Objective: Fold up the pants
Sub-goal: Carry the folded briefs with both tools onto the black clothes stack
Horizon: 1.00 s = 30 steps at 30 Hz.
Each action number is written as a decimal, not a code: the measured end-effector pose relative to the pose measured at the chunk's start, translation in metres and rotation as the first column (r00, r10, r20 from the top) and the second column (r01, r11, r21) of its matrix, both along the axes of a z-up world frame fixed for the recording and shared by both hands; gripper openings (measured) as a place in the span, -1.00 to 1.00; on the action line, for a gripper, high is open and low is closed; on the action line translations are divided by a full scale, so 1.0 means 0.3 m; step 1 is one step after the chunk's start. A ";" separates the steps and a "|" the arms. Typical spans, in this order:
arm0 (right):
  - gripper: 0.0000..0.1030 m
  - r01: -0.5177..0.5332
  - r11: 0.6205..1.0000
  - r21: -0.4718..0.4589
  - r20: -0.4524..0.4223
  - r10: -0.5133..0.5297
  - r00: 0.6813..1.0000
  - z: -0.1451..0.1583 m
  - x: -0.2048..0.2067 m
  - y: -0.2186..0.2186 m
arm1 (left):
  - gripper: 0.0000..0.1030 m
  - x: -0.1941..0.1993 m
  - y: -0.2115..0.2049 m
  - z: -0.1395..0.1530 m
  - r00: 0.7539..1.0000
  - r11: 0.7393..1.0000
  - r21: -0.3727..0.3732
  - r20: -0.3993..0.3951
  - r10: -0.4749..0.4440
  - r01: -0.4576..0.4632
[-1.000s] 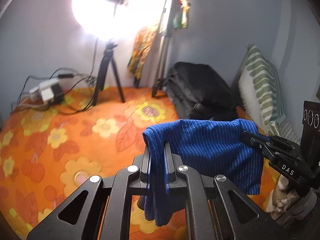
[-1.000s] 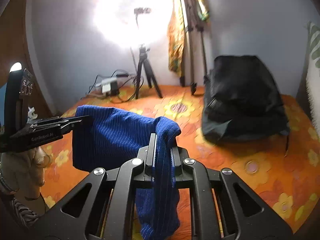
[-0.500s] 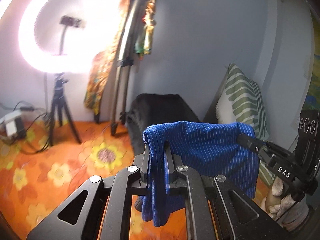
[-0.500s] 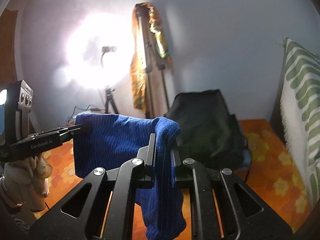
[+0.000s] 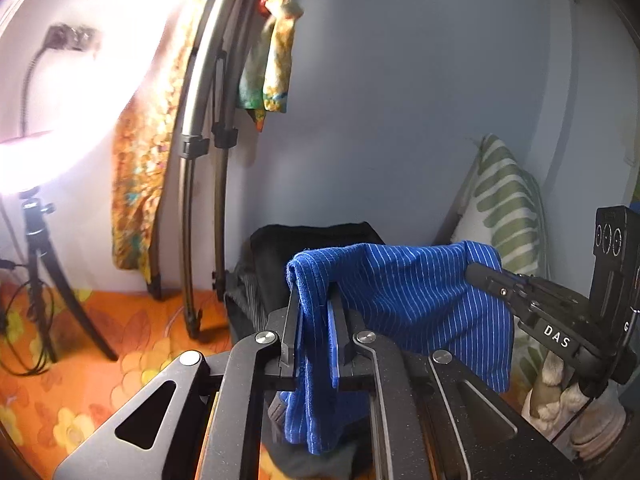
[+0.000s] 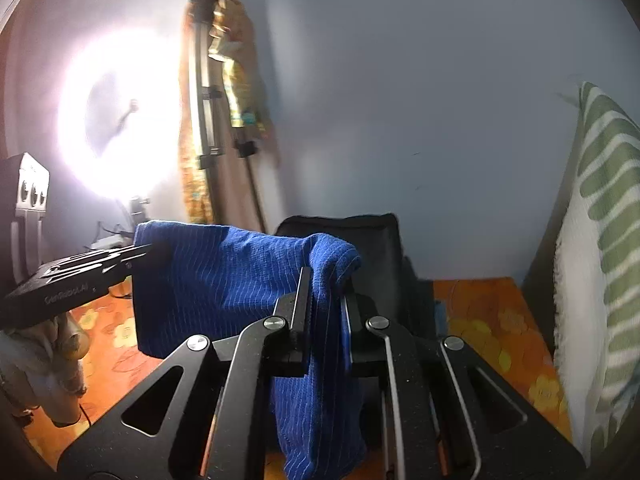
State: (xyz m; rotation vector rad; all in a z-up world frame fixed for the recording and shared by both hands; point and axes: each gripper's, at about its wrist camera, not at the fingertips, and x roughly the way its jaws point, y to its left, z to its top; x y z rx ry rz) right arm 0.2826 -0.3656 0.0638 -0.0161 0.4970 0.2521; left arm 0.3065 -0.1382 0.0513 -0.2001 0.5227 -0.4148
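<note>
Blue pinstriped pants [image 5: 416, 300] are held up in the air above the bed, stretched between both grippers, lower edge hanging free. Left gripper [image 5: 314, 320] has its fingers clenched on one top corner; fabric bunches over the tips and a fold drops down between the fingers. Right gripper [image 6: 324, 304] is clamped the same way on the other corner, cloth draped over and hanging through the gap. In the left wrist view the right gripper [image 5: 480, 276] comes in from the right edge, tips pinching the far corner. In the right wrist view the left gripper [image 6: 148, 252] comes in from the left, tips on its corner of the pants [image 6: 224, 280].

Orange floral bedsheet [image 5: 92, 344] lies below. Black bag [image 6: 372, 248] sits behind the pants against the blue-grey wall [image 5: 400, 100]. Green-striped pillow [image 6: 600, 240] stands upright on the right. Ring light [image 6: 116, 128] on its tripod glares at left; folded tripod legs [image 5: 200, 160] with patterned cloth [image 5: 136, 168] hung over them lean on the wall beside it.
</note>
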 end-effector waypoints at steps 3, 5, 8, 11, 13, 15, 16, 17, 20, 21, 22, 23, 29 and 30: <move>-0.78 0.002 1.000 -0.012 -0.015 -0.003 1.000 -0.015 0.097 -0.016 | -0.84 0.078 -0.014 -0.024 1.000 1.000 -0.014 -0.022 0.010 -0.011; -0.78 -0.006 1.000 0.006 -0.033 0.006 0.999 -0.028 0.170 -0.033 | -0.84 0.123 -0.022 -0.039 0.999 1.000 -0.002 -0.029 0.021 -0.021; -0.78 -0.011 1.000 0.015 -0.044 0.012 0.999 -0.058 0.245 -0.048 | -0.84 0.188 -0.044 -0.067 0.999 0.999 0.037 -0.037 0.032 -0.031; -0.78 -0.012 1.000 0.013 -0.066 0.013 0.998 -0.097 0.304 -0.063 | -0.84 0.241 -0.057 -0.087 0.998 0.998 0.051 -0.046 0.048 -0.046; -0.76 -0.006 1.000 -0.003 -0.082 0.006 0.997 -0.121 0.336 -0.073 | -0.82 0.264 -0.064 -0.104 0.997 0.996 0.058 -0.052 0.064 -0.061; -0.62 0.011 1.000 -0.025 -0.093 -0.013 0.996 -0.138 0.358 -0.079 | -0.76 0.279 -0.073 -0.121 0.995 0.995 0.071 -0.064 0.080 -0.075; -0.39 0.029 0.999 -0.045 -0.099 -0.034 0.995 -0.147 0.366 -0.085 | -0.73 0.281 -0.079 -0.129 0.994 0.993 0.081 -0.070 0.089 -0.084; -0.24 0.045 0.997 -0.059 -0.102 -0.051 0.994 -0.151 0.373 -0.092 | -0.68 0.284 -0.083 -0.133 0.993 0.992 0.087 -0.073 0.095 -0.089; 0.00 0.092 0.994 -0.065 -0.097 -0.098 0.990 -0.153 0.373 -0.125 | -0.33 0.282 -0.075 -0.145 0.989 0.989 0.099 -0.086 0.120 -0.112; 0.00 0.098 0.993 -0.061 -0.099 -0.103 0.990 -0.151 0.373 -0.134 | -0.27 0.283 -0.070 -0.147 0.988 0.988 0.100 -0.088 0.128 -0.119; 0.00 0.099 0.993 -0.056 -0.099 -0.105 0.990 -0.148 0.368 -0.141 | -0.27 0.279 -0.059 -0.148 0.987 0.987 0.098 -0.092 0.135 -0.126; 0.00 0.102 0.993 -0.055 -0.098 -0.107 0.989 -0.143 0.363 -0.145 | -0.27 0.274 -0.048 -0.149 0.985 0.987 0.095 -0.098 0.139 -0.130; 0.00 0.094 0.993 -0.074 -0.091 -0.101 0.991 -0.105 0.302 -0.135 | -0.27 0.212 0.006 -0.143 0.982 0.986 0.096 -0.123 0.145 -0.134; 0.00 0.091 0.993 -0.071 -0.093 -0.097 0.991 -0.097 0.285 -0.129 | -0.27 0.193 0.017 -0.138 0.981 0.986 0.096 -0.126 0.145 -0.133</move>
